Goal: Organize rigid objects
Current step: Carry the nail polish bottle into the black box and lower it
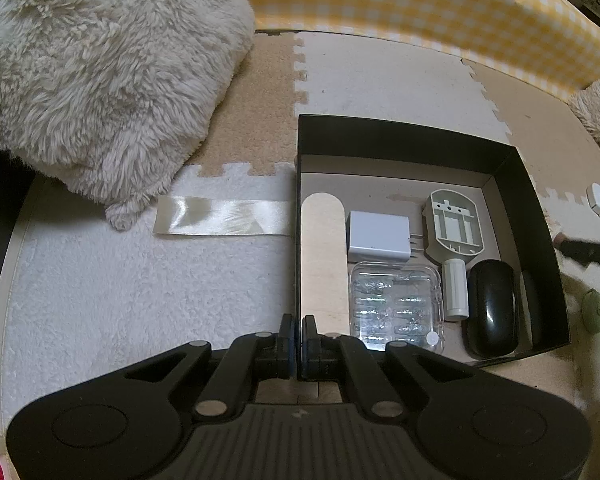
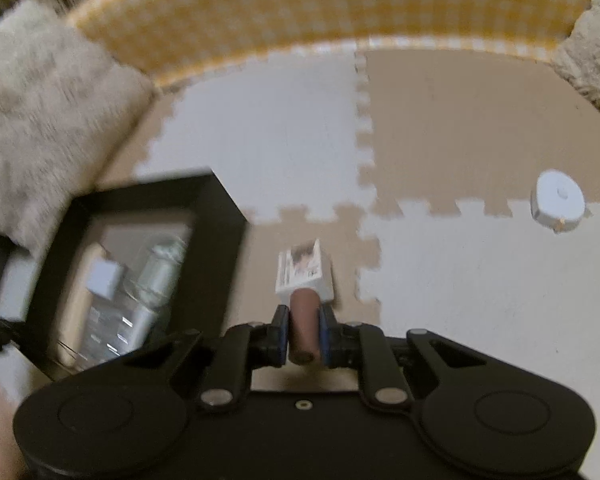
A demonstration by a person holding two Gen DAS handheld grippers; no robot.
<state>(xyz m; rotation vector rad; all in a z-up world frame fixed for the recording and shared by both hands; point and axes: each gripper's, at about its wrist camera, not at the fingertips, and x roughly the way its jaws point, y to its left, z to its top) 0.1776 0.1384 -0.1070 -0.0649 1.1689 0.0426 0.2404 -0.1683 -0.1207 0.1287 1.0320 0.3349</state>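
Observation:
My left gripper (image 1: 298,326) is shut on the thin left wall of an open black box (image 1: 400,136) that stands on the foam floor mat. In the box lie several items: a wooden board (image 1: 324,256), a white charger (image 1: 378,236), a clear plastic case (image 1: 396,308), a grey plastic handled part (image 1: 454,228) and a black mouse (image 1: 492,308). My right gripper (image 2: 304,314) is shut on a brown cylinder (image 2: 303,320) with a white labelled block (image 2: 302,268) at its far end, held above the mat to the right of the black box (image 2: 220,216).
A white round device (image 2: 558,200) lies on the mat at the right, and a green round object (image 1: 594,310) sits beside the box. A satin ribbon (image 1: 224,221) lies left of the box below a fluffy cushion (image 1: 100,72). A yellow checked border (image 2: 320,8) closes the far side.

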